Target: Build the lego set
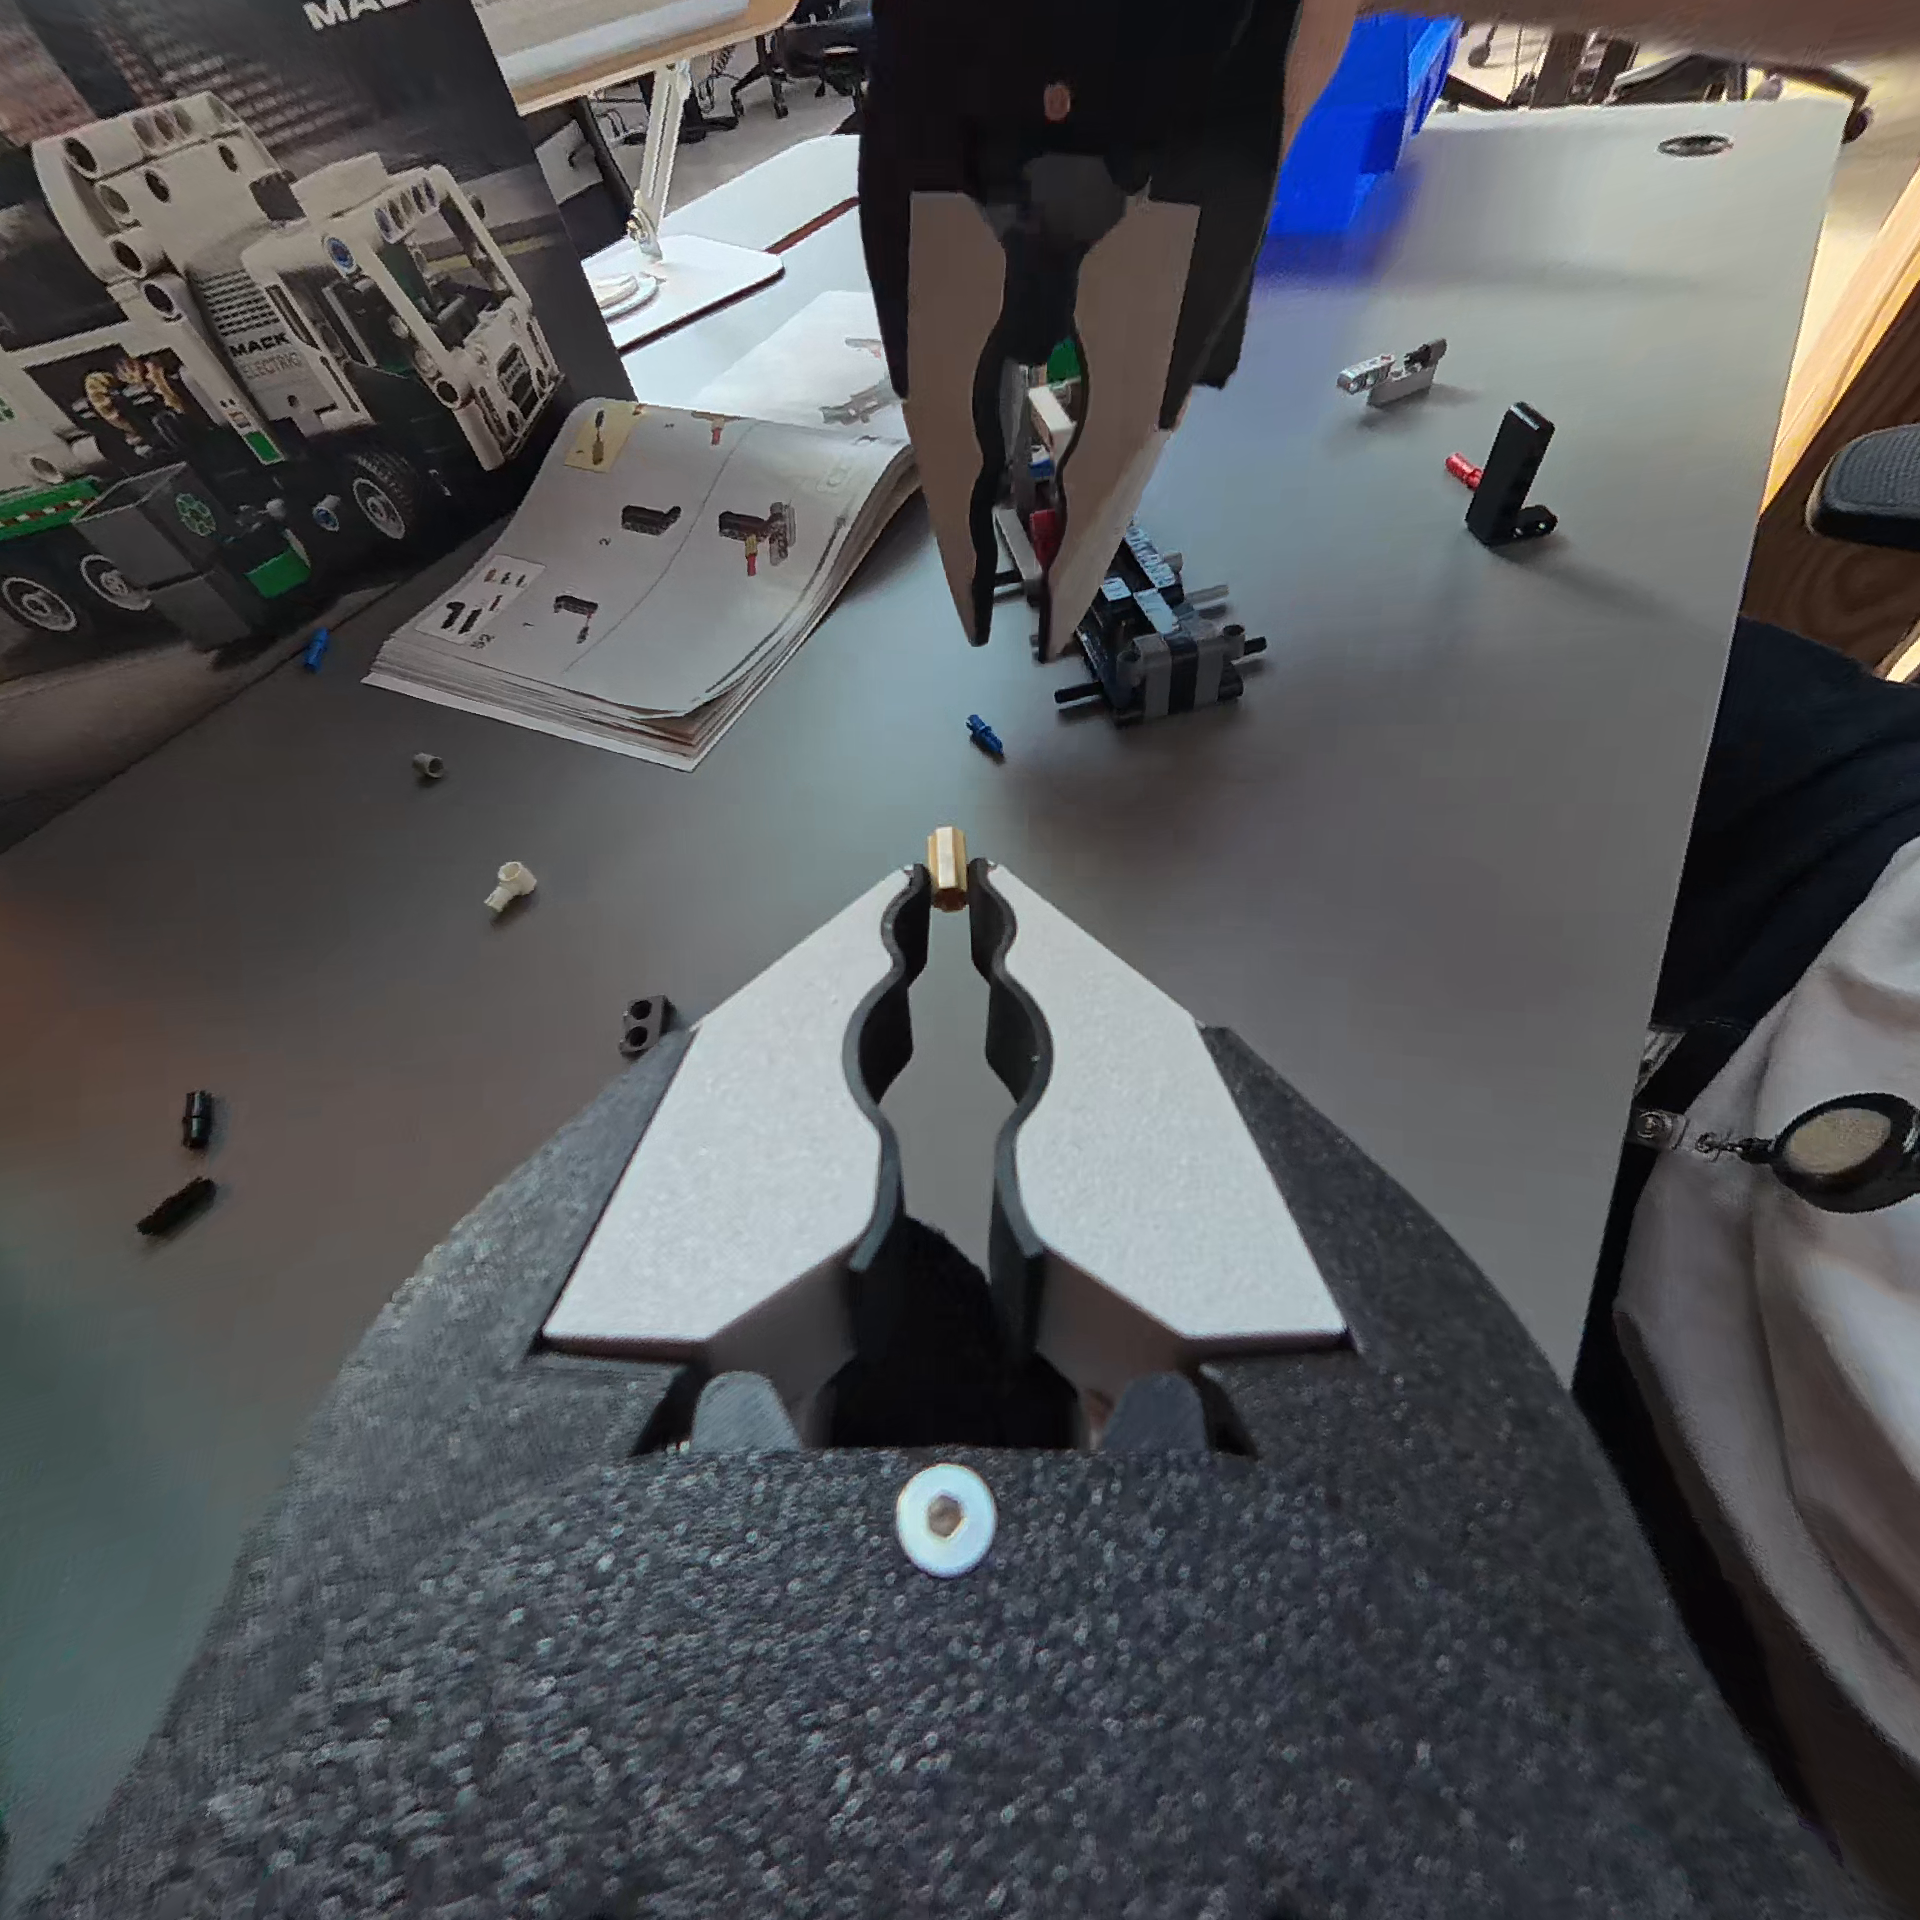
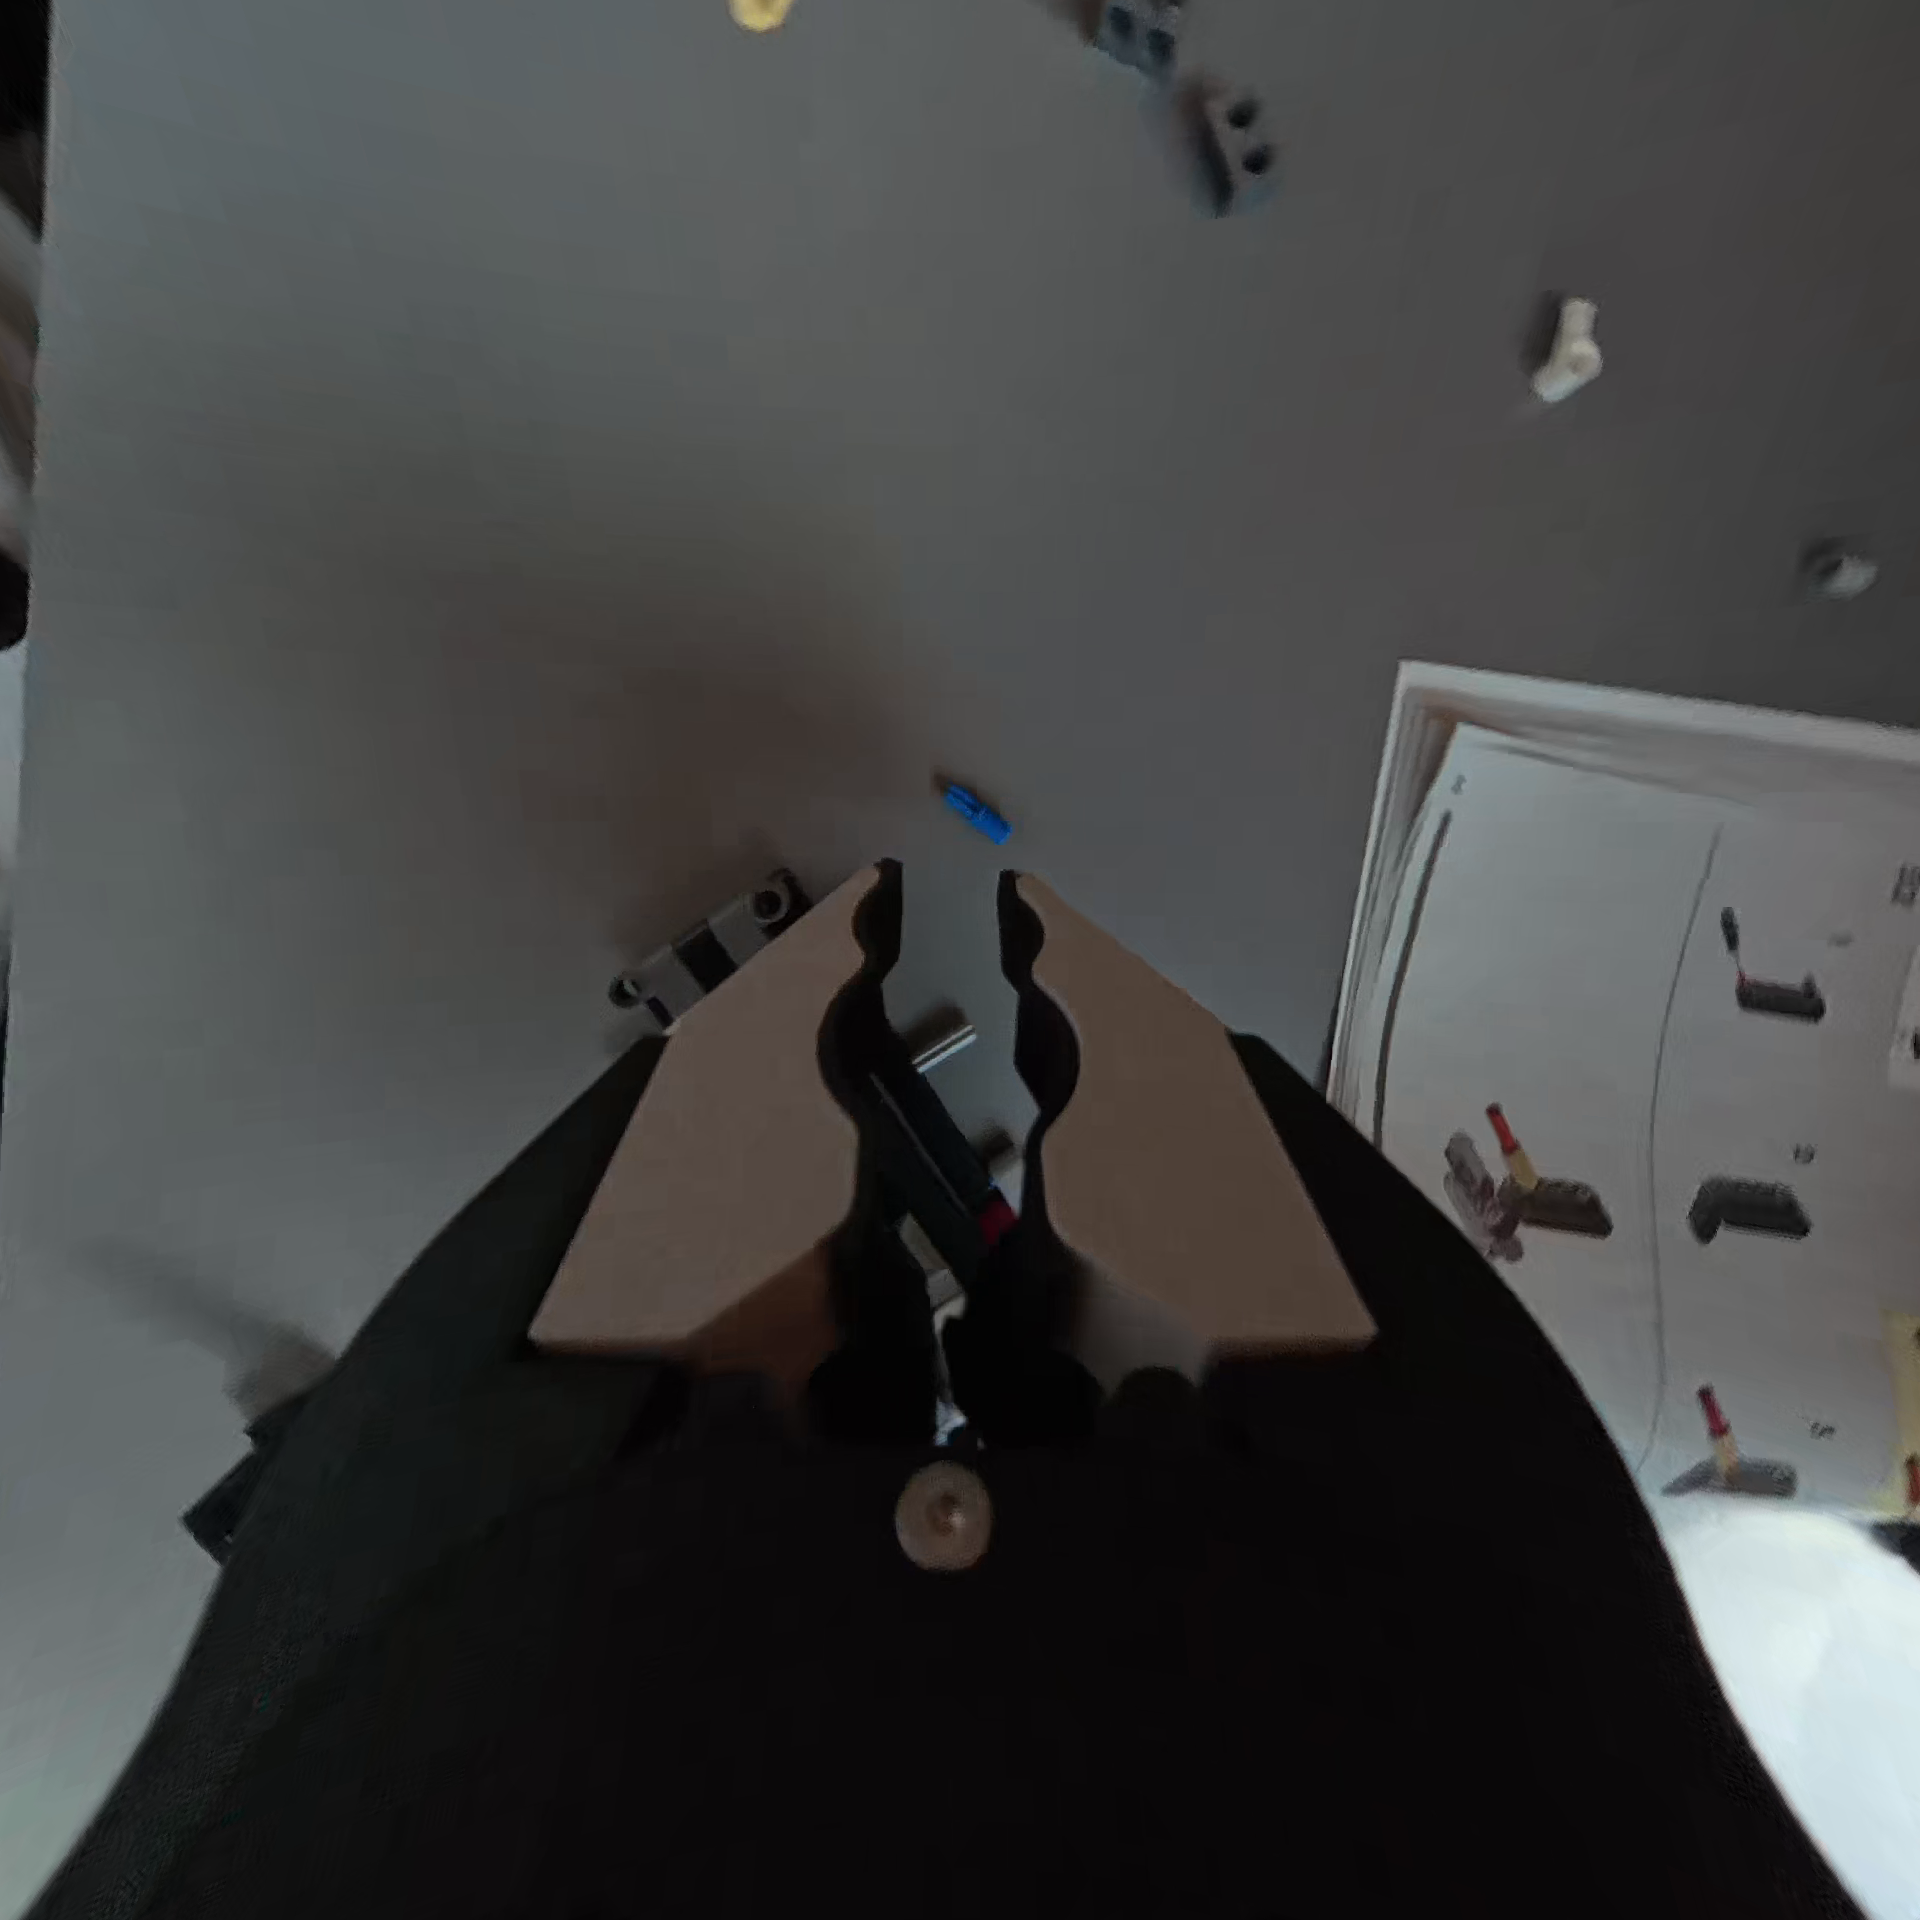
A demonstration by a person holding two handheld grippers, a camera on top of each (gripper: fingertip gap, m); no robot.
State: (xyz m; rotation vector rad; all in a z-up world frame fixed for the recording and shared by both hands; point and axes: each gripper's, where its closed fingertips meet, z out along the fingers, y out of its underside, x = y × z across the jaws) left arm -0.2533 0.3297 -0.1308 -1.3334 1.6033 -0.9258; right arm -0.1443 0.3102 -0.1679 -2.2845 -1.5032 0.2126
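Note:
My left gripper (image 1: pixel 948 883) is shut on a small tan piece (image 1: pixel 948 881) held at its tips, low over the grey table (image 1: pixel 1403 935). Beyond it stands the partly built lego assembly (image 1: pixel 1153 634), black and grey with red and white parts. My right gripper (image 1: pixel 1013 639) hangs point-down over it. Its jaws stand a narrow gap apart around the assembly's upright part. In the right wrist view a black beam (image 2: pixel 930 1153) and a red part (image 2: pixel 997 1221) sit between the right gripper's (image 2: pixel 948 873) jaws. A grey-black end of the assembly (image 2: pixel 712 956) shows to the left.
An open instruction booklet (image 1: pixel 665 561) and the set's box (image 1: pixel 260 343) lie at the left. Loose parts are scattered about: a blue pin (image 1: pixel 983 734), a white connector (image 1: pixel 509 886), black pieces (image 1: pixel 646 1023), and a black L-beam (image 1: pixel 1512 478). A person sits at the right edge. Some 12 cm of space lies between my two pairs of fingers. The white connector (image 1: pixel 509 886) is about 15 cm from both grippers' fingertips. My right wrist view (image 2: pixel 1575 346) looks at it from another angle.

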